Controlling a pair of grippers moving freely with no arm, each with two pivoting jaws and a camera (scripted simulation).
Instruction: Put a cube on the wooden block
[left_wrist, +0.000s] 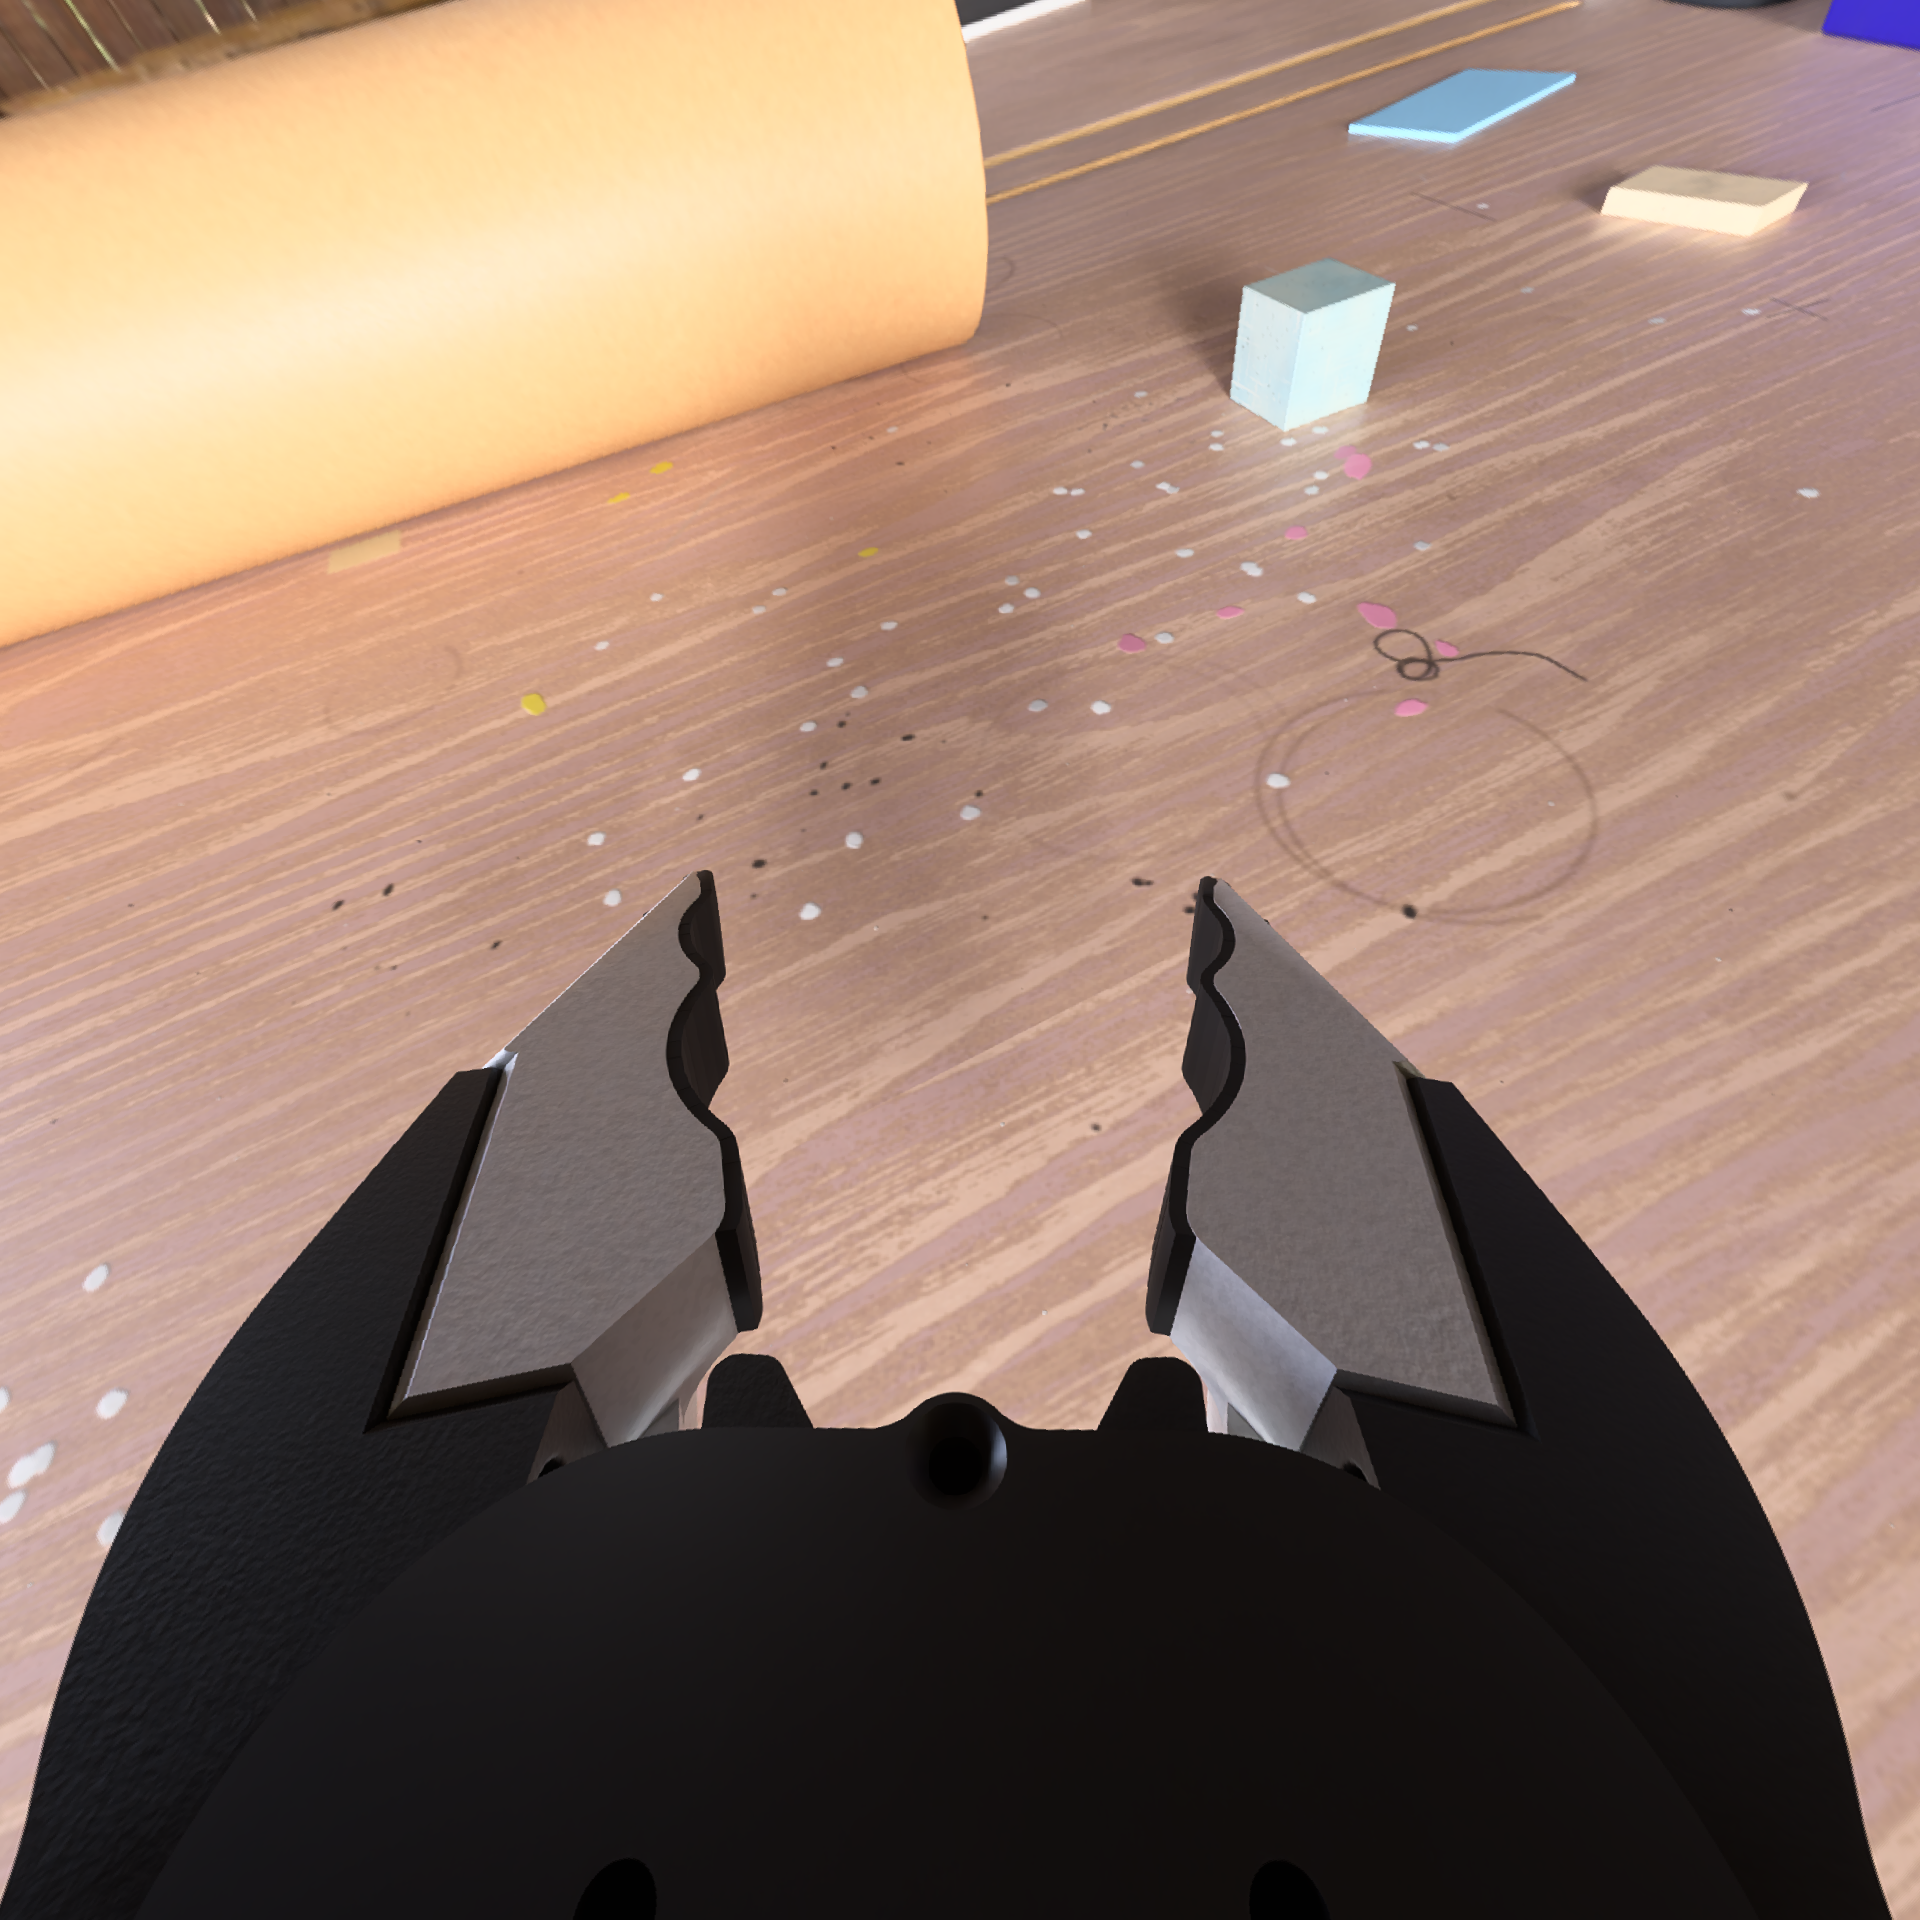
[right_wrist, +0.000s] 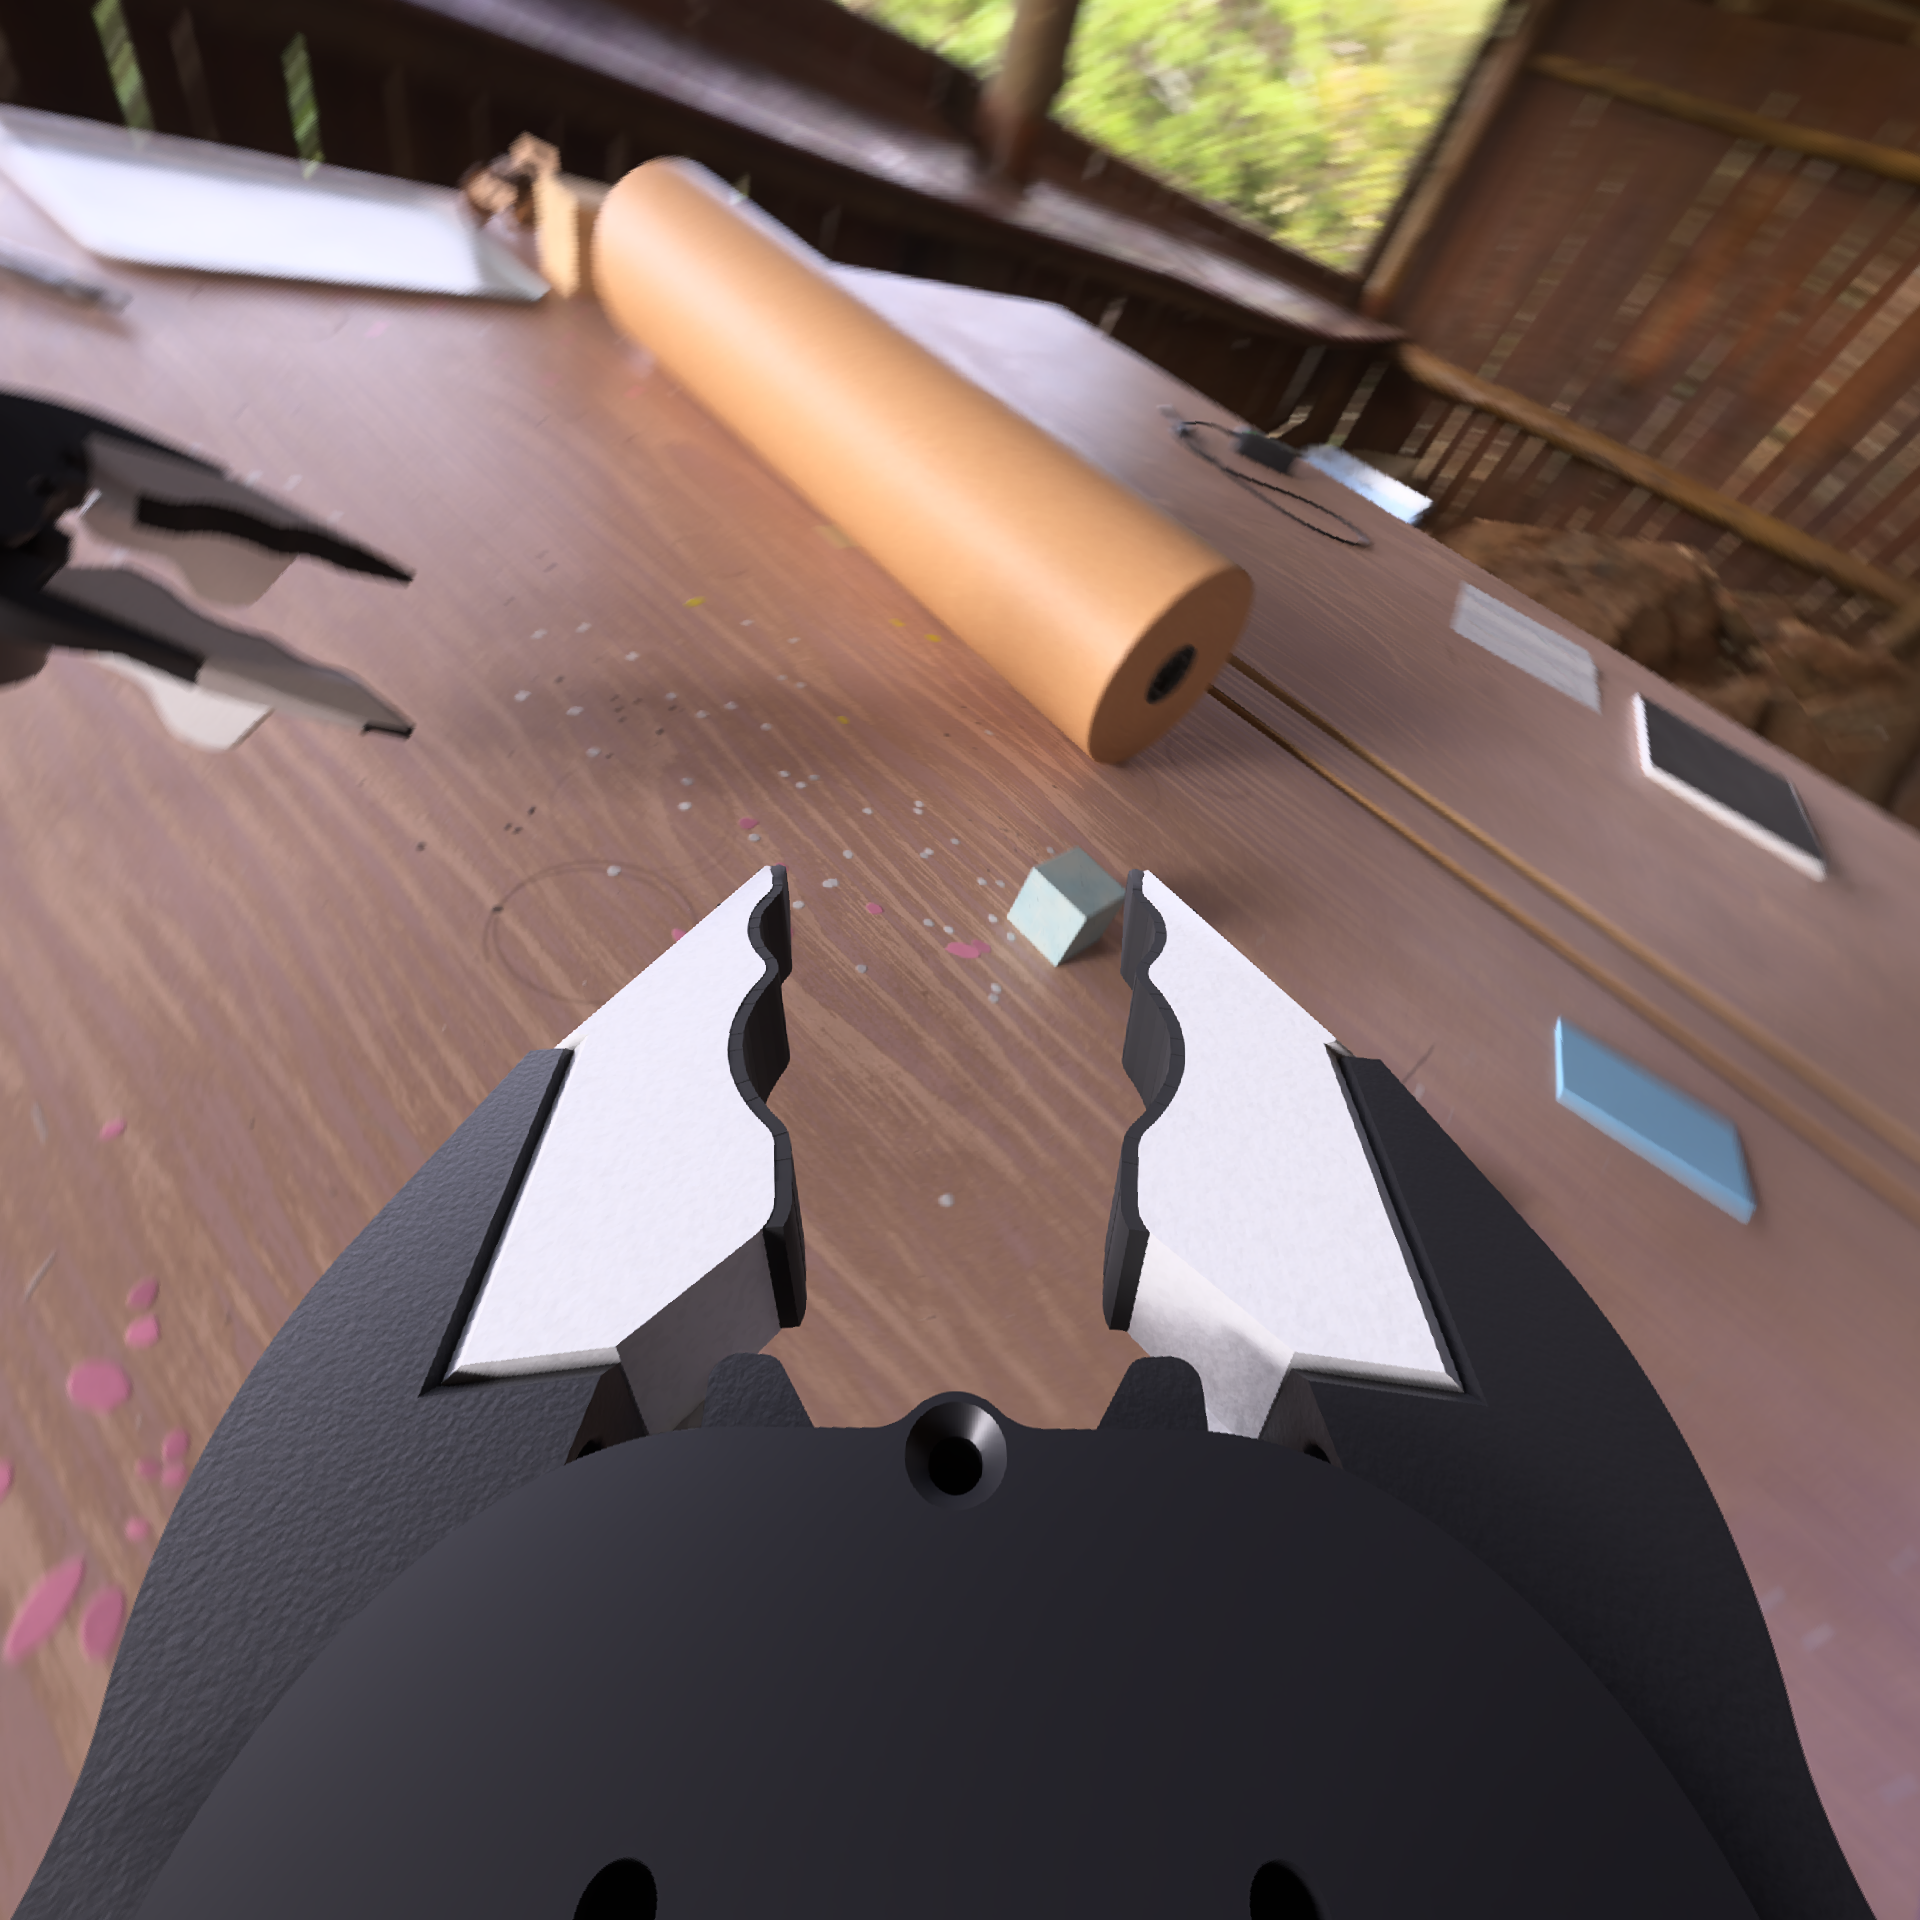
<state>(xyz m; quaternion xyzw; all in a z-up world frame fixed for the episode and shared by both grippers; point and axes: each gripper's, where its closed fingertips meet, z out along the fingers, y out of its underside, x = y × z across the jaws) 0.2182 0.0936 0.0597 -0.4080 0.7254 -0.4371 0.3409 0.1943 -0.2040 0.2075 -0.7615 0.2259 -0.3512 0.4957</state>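
Both my left hand-held gripper (left_wrist: 954, 883) and right hand-held gripper (right_wrist: 958, 875) gape wide and empty, short of the pale cube (left_wrist: 1311, 343) beside the paper roll (left_wrist: 457, 281).

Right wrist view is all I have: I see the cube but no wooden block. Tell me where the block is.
Observer: In the left wrist view, the wooden block lies flat on the table, beyond the cube and to its right, apart from it.
Operator: Tell me what lies nearest to it.
Observer: The blue slab, farther back and to the block's left, with bare table between them.
Operator: Report anything on top of the block.
Observer: Nothing; its pale top face is bare.
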